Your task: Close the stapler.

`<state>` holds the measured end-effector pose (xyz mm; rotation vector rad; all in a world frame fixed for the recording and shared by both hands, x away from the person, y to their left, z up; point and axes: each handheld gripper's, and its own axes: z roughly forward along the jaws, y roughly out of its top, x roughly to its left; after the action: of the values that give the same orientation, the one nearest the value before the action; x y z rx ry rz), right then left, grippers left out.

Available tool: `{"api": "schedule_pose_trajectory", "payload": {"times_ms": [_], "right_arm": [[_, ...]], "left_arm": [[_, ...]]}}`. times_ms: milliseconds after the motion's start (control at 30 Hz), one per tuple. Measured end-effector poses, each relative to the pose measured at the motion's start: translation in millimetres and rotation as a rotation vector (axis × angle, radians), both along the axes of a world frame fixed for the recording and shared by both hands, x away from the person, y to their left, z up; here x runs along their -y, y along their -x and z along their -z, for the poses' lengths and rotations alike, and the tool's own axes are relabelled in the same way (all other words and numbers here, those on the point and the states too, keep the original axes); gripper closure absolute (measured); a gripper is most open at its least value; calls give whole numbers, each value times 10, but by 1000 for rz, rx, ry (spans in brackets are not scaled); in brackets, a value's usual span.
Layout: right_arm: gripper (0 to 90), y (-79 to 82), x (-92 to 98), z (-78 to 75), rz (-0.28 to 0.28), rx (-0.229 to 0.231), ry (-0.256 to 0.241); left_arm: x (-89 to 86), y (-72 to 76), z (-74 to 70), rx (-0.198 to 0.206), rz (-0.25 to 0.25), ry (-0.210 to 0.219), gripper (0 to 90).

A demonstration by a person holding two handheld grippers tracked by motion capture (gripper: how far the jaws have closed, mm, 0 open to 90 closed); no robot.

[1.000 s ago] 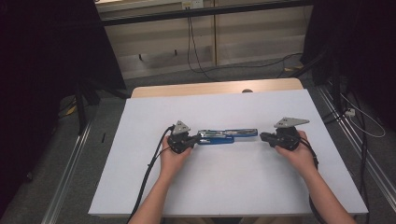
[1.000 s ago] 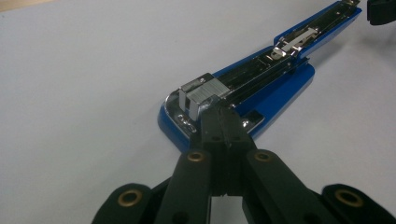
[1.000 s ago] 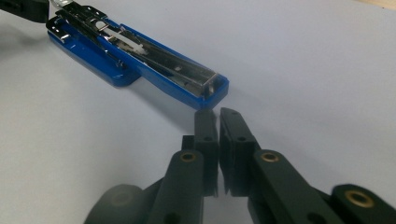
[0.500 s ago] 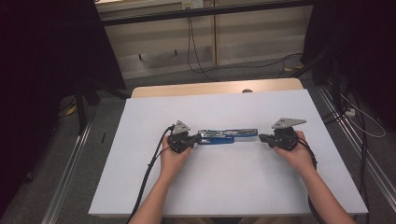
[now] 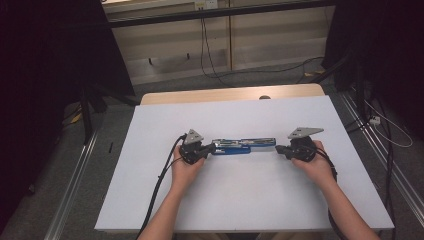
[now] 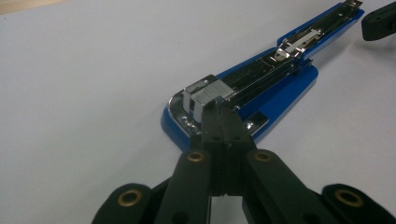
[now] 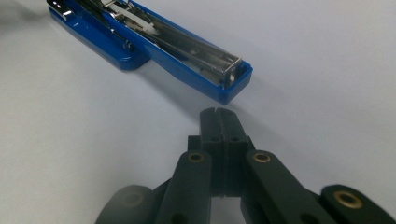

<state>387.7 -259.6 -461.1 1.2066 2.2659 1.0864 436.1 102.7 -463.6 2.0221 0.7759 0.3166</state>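
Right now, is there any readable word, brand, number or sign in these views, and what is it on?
None can be read.
The opened blue stapler shows bare blue plastic and metal, with no lettering visible in either gripper view.
The grey plates on the left claw and right claw look blank from above.
Anything on the background walls is too small to tell.

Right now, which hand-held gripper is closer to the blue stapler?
Left. The left hand-held gripper has its shut jaws at the blue stapler's metal end, seemingly touching it. The right hand-held gripper, also shut, sits just off the other end with a gap.
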Motion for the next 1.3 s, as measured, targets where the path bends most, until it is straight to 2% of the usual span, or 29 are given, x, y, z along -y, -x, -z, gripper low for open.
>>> {"api": "schedule_pose_trajectory", "payload": {"times_ms": [533, 600, 700, 1233, 1300], "right_arm": [[900, -57, -119, 21, -11, 13, 28], [900, -67, -132, 33, 4, 19, 50], [900, -81, -117, 36, 5, 27, 1], [900, -71, -189, -56, -29, 88, -50], [900, -66, -202, -58, -34, 85, -52]], "left_arm": [[-8, 1, 0, 1, 0, -4, 900], [-12, 0, -1, 2, 0, -7, 900], [-11, 1, -1, -2, 1, -3, 900], [-31, 2, 1, 0, -2, 0, 900], [-49, 6, -2, -9, -6, 24, 900]]}}
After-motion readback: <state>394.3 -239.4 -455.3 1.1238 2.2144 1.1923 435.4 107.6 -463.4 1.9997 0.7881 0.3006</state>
